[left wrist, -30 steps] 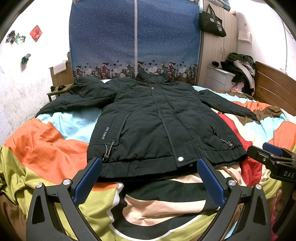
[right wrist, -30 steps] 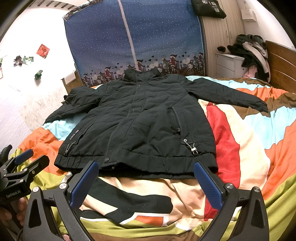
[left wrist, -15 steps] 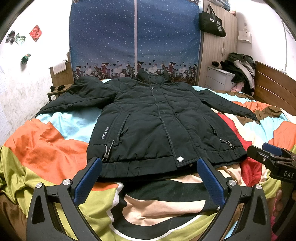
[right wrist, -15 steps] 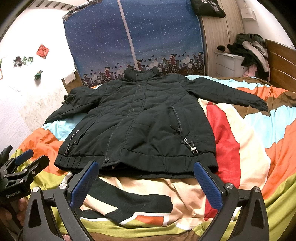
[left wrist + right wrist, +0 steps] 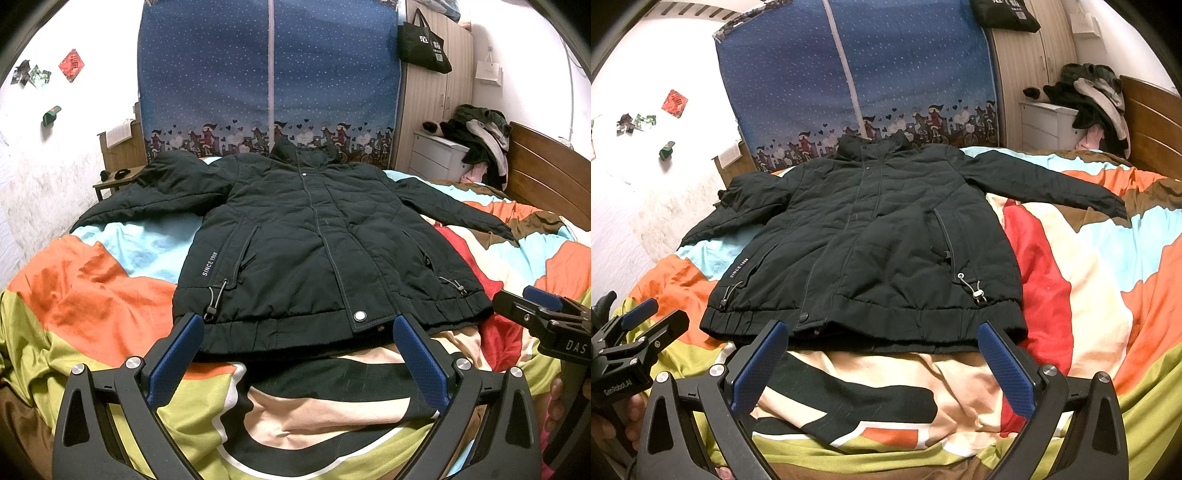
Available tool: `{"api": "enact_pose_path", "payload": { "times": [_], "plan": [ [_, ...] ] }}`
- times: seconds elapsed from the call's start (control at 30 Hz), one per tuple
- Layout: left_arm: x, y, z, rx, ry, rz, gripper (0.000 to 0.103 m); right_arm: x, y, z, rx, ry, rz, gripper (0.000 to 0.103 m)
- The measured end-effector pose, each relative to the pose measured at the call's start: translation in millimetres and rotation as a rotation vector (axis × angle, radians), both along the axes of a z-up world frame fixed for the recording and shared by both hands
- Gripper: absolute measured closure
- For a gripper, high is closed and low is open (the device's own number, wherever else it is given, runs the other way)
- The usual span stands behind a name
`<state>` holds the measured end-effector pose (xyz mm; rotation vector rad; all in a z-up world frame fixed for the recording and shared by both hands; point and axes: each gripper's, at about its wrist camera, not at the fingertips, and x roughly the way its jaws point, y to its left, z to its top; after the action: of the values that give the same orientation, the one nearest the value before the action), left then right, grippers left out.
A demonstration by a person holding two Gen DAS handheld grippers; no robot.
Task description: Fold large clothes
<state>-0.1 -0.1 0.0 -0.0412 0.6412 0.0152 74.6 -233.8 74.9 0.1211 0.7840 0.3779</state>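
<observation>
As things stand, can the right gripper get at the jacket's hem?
Probably yes. The right gripper is open and empty, its fingers just short of the black jacket hem, with only bare bedspread between them.

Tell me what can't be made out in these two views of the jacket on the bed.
- Jacket back: both views, it lies front up.
- Its left cuff: left wrist view, over the bed's edge.
- Clothes pile: both views, too tangled to count.
- Bag: right wrist view, cut by top edge.
</observation>
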Motion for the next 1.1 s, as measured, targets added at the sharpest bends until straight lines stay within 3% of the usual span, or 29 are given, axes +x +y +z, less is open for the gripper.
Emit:
{"api": "enact_pose_path", "payload": {
  "times": [0.9, 1.1],
  "plan": [
    [2, 1, 0, 0.02, 0.02, 0.019, 0.002, 4, 1, 1, -0.003, 0.018, -0.007, 0.0],
    [23, 10, 16, 0.016, 0.04, 0.035, 0.002, 17, -10, 25, 0.058, 0.04, -0.042, 0.0]
  ]
}}
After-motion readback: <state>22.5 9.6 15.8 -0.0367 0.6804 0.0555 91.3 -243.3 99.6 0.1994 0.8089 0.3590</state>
